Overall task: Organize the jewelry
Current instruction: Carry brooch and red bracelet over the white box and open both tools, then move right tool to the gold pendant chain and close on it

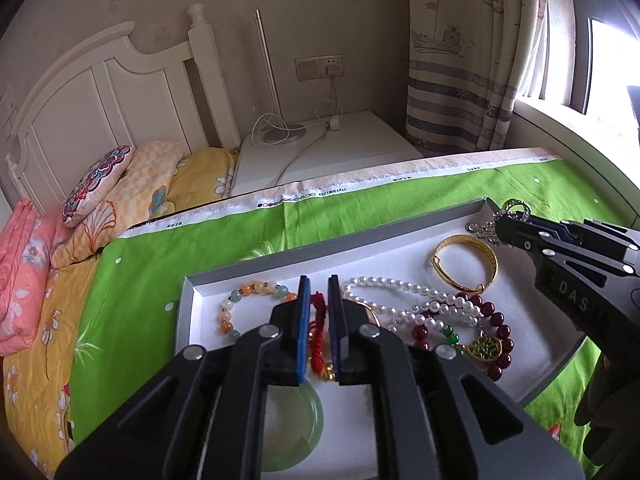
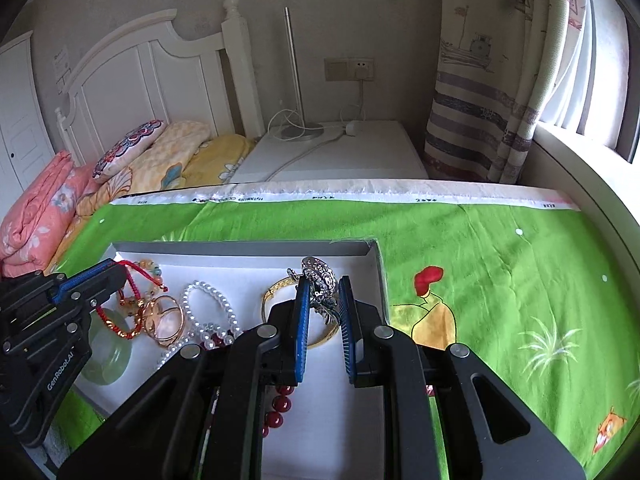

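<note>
A shallow grey-rimmed white tray [image 1: 248, 260] on a green cloth holds jewelry. My left gripper [image 1: 319, 292] is shut on a red cord bracelet [image 1: 318, 326] and holds it over the tray's left part; it shows in the right wrist view [image 2: 116, 270] with the red cord [image 2: 132, 280] hanging. My right gripper [image 2: 323, 288] is shut on a silver rhinestone piece [image 2: 320, 280] above the gold bangle [image 2: 324, 338]; it also shows in the left wrist view [image 1: 505, 224]. A pearl bracelet [image 1: 404, 296], dark red bead bracelet [image 1: 496, 320], multicolour bead bracelet [image 1: 248, 292] and pale green jade bangle [image 1: 296, 424] lie in the tray.
The tray [image 2: 376, 280] sits on a green printed cloth [image 2: 500, 280] over a table. Rose-gold rings [image 2: 162, 318] lie in the tray. A bed with pillows [image 1: 100, 200] is to the left, a white nightstand [image 1: 336, 148] with a lamp behind, curtains [image 1: 460, 60] and a window at right.
</note>
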The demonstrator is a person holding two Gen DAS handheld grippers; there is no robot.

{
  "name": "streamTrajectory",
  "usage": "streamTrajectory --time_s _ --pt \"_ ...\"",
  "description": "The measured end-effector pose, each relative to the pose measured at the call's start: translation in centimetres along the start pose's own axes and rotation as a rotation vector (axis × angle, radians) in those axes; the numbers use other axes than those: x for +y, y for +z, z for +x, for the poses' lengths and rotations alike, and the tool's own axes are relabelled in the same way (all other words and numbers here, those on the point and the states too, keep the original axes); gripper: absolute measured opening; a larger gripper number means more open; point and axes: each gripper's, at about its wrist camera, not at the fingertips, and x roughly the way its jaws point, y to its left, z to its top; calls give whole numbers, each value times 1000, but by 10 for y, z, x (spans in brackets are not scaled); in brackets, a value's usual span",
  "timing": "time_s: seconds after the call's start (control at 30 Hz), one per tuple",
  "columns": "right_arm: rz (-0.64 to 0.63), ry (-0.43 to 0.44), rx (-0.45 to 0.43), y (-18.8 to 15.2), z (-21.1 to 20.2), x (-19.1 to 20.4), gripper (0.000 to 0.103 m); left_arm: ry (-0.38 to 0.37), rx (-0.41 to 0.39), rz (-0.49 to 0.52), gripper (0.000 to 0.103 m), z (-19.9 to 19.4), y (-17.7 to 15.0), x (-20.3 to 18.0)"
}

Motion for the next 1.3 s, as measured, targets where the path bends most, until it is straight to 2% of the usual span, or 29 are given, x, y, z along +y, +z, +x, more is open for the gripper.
streamTrajectory --time_s 0.07,0.13,0.17,0.23,0.4,0.6,0.7,0.8,0.93,1.07,1.1,1.17,1.3 --pt "20 10 10 -1 1 -1 17 12 -29 -5 67 -5 -2 2" --pt "33 35 -2 -3 -6 -2 24 39 -72 -3 76 -13 -5 4" --pt "33 44 -15 -5 -11 -3 35 46 -76 1 76 -16 -6 4" --pt "33 57 -42 -9 -22 -3 48 33 -73 8 77 -20 -7 4" --pt "39 102 -72 -22 -46 -5 49 39 -90 32 83 -35 -15 4" --pt "49 166 -87 -51 -81 -5 63 27 -102 13 92 -62 -40 8" --pt "36 197 -95 -70 -100 -4 71 -2 -111 -16 99 -85 -65 14" --pt "13 196 -155 -91 -120 -5 87 -56 -116 -74 100 -108 -94 25" --pt "-4 193 -124 -108 -133 -7 87 -128 -60 -147 100 -121 -136 41" --pt "5 92 -41 -120 -131 -10 87 -174 26 -210 100 -117 -168 56" --pt "3 91 -15 -124 -128 -10 87 -200 38 -226 100 -118 -172 60" --pt "0 92 21 -132 -121 -10 87 -226 7 -240 100 -124 -176 64" --pt "-26 92 -2 -135 -122 -5 80 -274 45 -232 100 -115 -176 61"
